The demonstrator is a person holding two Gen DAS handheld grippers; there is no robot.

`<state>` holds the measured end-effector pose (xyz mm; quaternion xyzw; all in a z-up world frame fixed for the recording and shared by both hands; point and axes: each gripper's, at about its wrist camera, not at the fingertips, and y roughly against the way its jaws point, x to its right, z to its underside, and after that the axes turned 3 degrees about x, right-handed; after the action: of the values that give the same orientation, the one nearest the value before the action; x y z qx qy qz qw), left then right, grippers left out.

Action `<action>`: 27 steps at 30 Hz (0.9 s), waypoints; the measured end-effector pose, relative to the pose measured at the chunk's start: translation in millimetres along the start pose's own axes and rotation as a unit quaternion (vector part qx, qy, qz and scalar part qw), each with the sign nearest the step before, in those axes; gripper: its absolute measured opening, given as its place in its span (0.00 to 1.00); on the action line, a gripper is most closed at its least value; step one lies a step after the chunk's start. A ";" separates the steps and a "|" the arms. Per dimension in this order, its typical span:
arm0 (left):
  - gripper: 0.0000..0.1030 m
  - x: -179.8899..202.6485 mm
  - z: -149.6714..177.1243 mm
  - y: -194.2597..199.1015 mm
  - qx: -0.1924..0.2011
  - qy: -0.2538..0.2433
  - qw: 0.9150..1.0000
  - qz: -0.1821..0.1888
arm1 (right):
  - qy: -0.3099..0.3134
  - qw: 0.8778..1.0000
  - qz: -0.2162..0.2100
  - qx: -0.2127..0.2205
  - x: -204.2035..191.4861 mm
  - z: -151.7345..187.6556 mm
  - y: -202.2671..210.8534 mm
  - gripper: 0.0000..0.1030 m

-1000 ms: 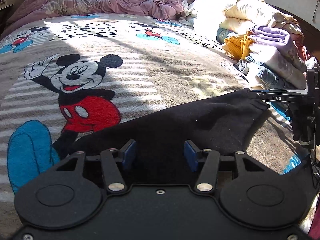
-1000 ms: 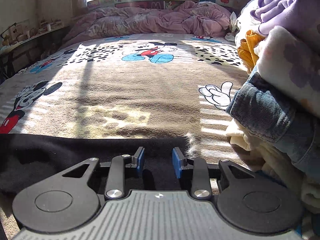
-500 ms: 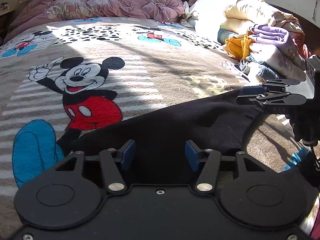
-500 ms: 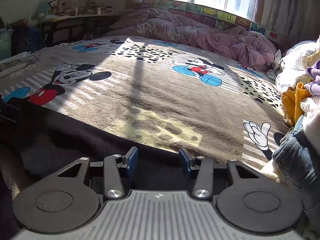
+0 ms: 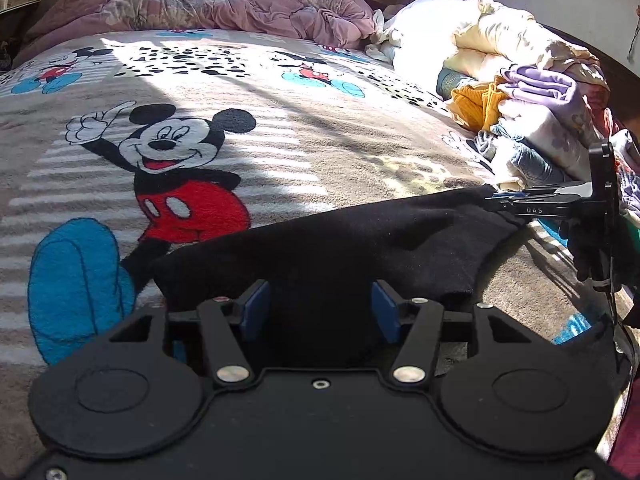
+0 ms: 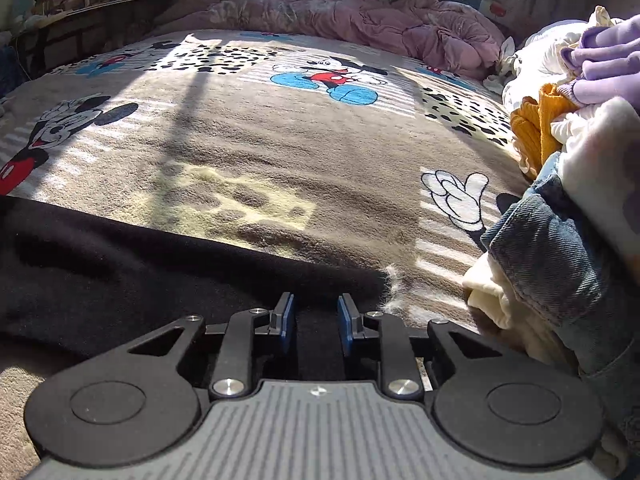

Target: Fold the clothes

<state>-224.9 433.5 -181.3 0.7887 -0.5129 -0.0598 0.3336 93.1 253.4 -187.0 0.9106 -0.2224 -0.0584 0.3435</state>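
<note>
Item: black knit garment (image 5: 360, 240), soft and limp, spread across the near edge of a brown cartoon-mouse plush blanket (image 5: 280, 128).

Left gripper (image 5: 320, 312): we find its blue pads standing apart over the black cloth, pressing on nothing; unclosed.

Right gripper (image 6: 316, 324): its jaws have just been closing at the garment's right corner, cloth lying between them; a gap shows between the pads, so we cannot tell if they bite yet.

Risks, as we judge them: if the right pads close on a thin hem only, the corner may slip free on lifting. Dark cloth on shadow hides the edges, so a grasp may catch two layers or the blanket pile beneath.

Surroundings: heaped pile of unfolded clothes (image 6: 580, 160), with denim, mustard and lilac pieces, crowding just beside the right gripper, where a fold swung that way could snag. Crumpled mauve quilt (image 5: 200, 4) lies far off.
</note>
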 end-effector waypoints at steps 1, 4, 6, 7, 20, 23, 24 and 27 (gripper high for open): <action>0.54 1.5 0.1 1.0 0.001 -0.002 1.000 0.001 | 0.005 1.000 -0.019 0.011 -5.2 0.2 5.6 0.24; 0.54 5.3 1.2 1.8 0.001 -0.004 1.000 0.004 | 0.049 0.996 -0.079 0.018 -35.8 -0.4 10.4 0.24; 0.54 6.7 2.3 0.7 -0.001 -0.005 1.000 0.004 | 0.069 0.994 -0.086 0.005 -49.9 -0.7 -1.5 0.25; 0.54 6.9 3.0 -0.2 -0.003 -0.005 1.000 0.004 | 0.086 0.994 -0.071 0.008 -53.9 -2.1 -6.7 0.31; 0.54 1.3 5.8 5.9 0.004 0.012 1.000 0.006 | 0.157 0.983 -0.091 0.018 -111.2 -19.6 -11.7 0.25; 0.54 1.1 6.8 11.7 0.008 0.013 1.000 0.010 | 0.109 0.991 -0.072 0.017 -99.9 -32.3 -25.5 0.26; 0.54 0.1 7.2 14.0 0.010 0.014 1.000 0.010 | 0.093 0.992 -0.084 0.020 -95.4 -36.4 -22.5 0.28; 0.55 -3.3 7.1 11.9 0.009 0.023 1.000 0.011 | 0.071 0.990 -0.120 0.026 -94.1 -41.6 -13.4 0.27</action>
<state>-238.7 430.0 -180.6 0.7874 -0.5141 -0.0339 0.3385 24.6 329.1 -168.5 0.9411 -0.0875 -0.0285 0.3253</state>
